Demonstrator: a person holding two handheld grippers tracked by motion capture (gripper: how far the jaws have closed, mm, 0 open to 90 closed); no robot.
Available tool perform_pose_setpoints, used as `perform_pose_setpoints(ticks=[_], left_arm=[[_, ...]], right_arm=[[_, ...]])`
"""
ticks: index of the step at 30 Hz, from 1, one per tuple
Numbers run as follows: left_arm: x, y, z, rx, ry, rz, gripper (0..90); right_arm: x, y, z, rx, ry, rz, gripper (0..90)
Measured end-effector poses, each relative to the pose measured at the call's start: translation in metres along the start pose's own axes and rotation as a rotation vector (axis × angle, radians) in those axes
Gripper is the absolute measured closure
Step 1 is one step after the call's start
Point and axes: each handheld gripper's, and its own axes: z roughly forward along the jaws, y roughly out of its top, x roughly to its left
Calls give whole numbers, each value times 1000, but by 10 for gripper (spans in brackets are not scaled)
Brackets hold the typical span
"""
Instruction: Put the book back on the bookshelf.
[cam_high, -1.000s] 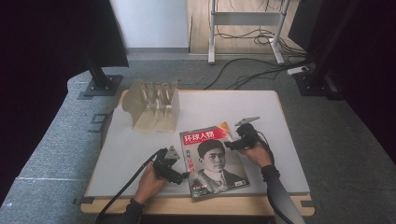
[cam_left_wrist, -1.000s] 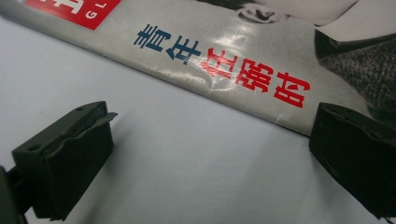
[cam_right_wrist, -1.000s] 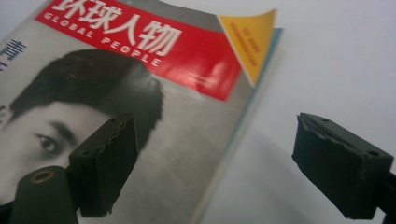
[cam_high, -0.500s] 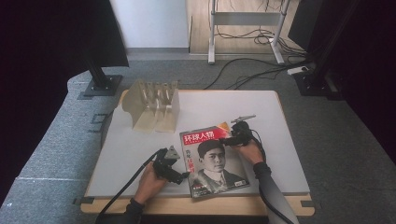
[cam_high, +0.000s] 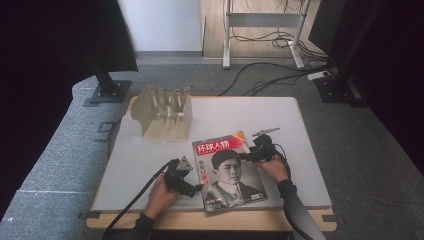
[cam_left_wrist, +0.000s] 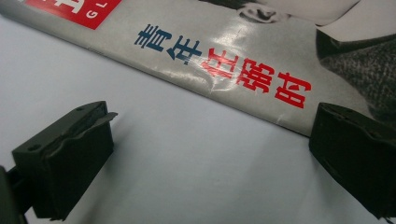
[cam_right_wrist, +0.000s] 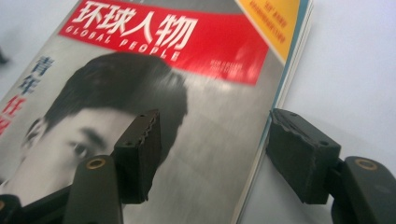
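Right hand-held gripper: jaws apart, straddling the magazine at its right edge, one jaw over the cover, one on the worktop. Left hand-held gripper: jaws apart, low beside the spine edge. Magazine lies flat, front centre. Step judged: approach to grasp. Next: slip a jaw under the edge, close, lift toward the rack.

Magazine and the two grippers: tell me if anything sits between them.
Nothing visible does. The left gripper has its jaws open over bare table right beside the spine edge of the magazine. The right gripper is open and already straddles the magazine's opposite edge, one jaw over the cover, one over the table.
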Motion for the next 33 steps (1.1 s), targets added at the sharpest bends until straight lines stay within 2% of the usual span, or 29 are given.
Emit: perform_pose_setpoints(ticks=[4, 12, 15, 17, 24, 26, 27, 33], left_arm=[[0, 0, 0, 0, 1, 0, 0], [0, 0, 0, 4, 4, 5, 0], [0, 0, 0, 4, 4, 4, 0], [0, 0, 0, 5, 4, 4, 0], [0, 0, 0, 3, 5, 0, 0], [0, 0, 0, 3, 5, 0, 0], [0, 0, 0, 3, 5, 1, 0], [0, 0, 0, 5, 5, 3, 0]], right_arm=[[-3, -2, -4, -8, 24, 23, 395], [-12, 16, 13, -43, 7, 63, 375], [-14, 18, 17, -63, 30, 108, 381], [-15, 17, 16, -69, 32, 118, 390], [-16, 6, 7, -65, 92, 157, 436], [-16, 3, 4, -67, 141, 162, 482], [-14, 2, 4, -72, 161, 161, 483], [0, 14, 7, -29, 66, 39, 490]])
